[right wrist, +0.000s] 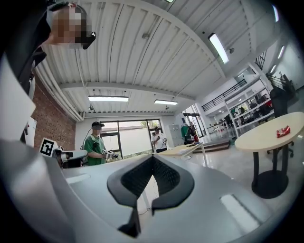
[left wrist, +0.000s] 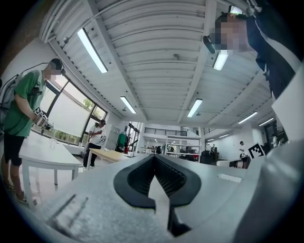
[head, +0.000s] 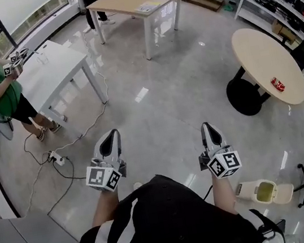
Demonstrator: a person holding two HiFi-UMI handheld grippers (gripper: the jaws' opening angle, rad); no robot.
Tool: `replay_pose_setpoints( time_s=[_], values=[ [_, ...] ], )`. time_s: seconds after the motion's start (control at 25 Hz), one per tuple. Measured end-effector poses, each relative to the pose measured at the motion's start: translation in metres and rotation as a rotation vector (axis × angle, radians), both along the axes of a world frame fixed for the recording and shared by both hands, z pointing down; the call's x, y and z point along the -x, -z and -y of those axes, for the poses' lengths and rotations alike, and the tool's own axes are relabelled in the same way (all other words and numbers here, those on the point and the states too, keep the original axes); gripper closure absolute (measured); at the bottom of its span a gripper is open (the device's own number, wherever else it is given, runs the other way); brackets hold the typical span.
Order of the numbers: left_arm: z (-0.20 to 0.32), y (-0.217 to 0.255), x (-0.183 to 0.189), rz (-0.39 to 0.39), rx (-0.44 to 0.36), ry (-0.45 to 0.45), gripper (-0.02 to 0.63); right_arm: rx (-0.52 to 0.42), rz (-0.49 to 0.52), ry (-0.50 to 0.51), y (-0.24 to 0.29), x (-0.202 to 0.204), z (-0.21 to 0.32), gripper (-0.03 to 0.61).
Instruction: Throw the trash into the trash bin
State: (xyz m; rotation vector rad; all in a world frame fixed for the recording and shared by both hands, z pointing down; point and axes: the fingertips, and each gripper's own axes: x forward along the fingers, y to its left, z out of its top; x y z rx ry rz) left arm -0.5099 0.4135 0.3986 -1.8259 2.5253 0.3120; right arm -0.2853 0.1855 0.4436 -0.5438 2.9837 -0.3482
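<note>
Left hand-held gripper (head: pixel 110 136) and right hand-held gripper (head: pixel 206 127): we are holding both over the floor (head: pixel 165 98), jaws closed together, gripping nothing. Red trash (head: pixel 278 84) is lying on the round tabletop (head: pixel 259 55), well apart from the trash bin (head: pixel 245 191) near our right side.

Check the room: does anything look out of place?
Red trash lies alone on the round table, far from the bin on the floor. A power strip and its cable sprawl loose across the floor, a possible trip hazard.
</note>
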Motion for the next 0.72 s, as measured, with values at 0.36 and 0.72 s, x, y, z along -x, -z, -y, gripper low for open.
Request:
replay_pose_setpoints(
  time_s=[0.36, 0.72],
  values=[
    [0.073, -0.005, -0.065, -0.008, -0.010, -0.166, 0.614, -0.015, -0.037, -0.195, -0.009, -0.115, 0.029, 0.575],
    [0.132, -0.007, -0.112, 0.021, 0.007, -0.370, 0.612, -0.004, -0.022, -0.395, -0.012, -0.196, 0.035, 0.575]
  ],
)
